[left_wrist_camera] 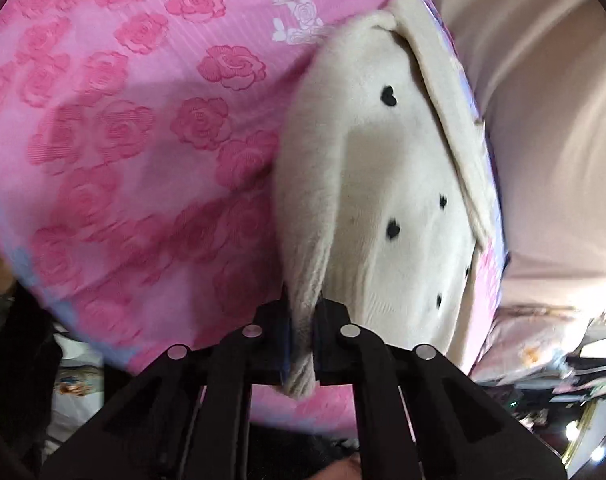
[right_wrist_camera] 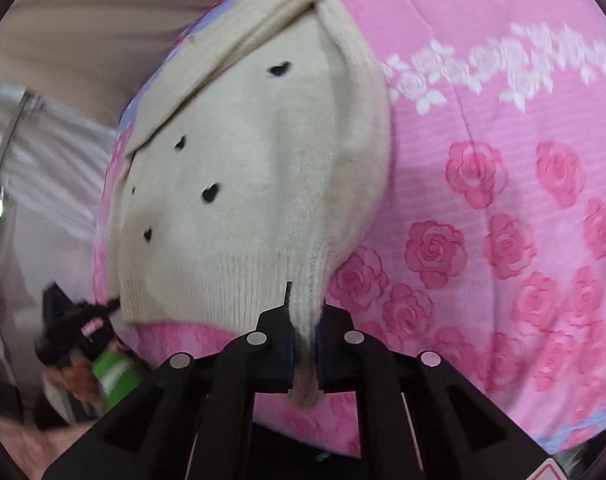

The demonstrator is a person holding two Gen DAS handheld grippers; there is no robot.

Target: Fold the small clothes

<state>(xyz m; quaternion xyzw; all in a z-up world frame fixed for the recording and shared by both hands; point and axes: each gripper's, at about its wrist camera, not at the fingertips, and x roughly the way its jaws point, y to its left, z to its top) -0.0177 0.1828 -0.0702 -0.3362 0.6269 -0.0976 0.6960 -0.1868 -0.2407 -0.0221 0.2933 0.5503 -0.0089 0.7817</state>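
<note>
A cream knit sweater with small black hearts lies partly lifted over a pink rose-patterned bedsheet. My left gripper is shut on a bunched corner of the sweater's ribbed hem, which hangs through the jaws. In the right wrist view the same sweater stretches away from me, and my right gripper is shut on another hem corner. The left gripper shows at the lower left of that view, held in a hand. A sleeve is folded across the far side.
The pink sheet covers the bed to the right. Beige curtains hang beyond the bed edge. Cluttered items lie at the lower right. A pale wall or cloth stands at the left.
</note>
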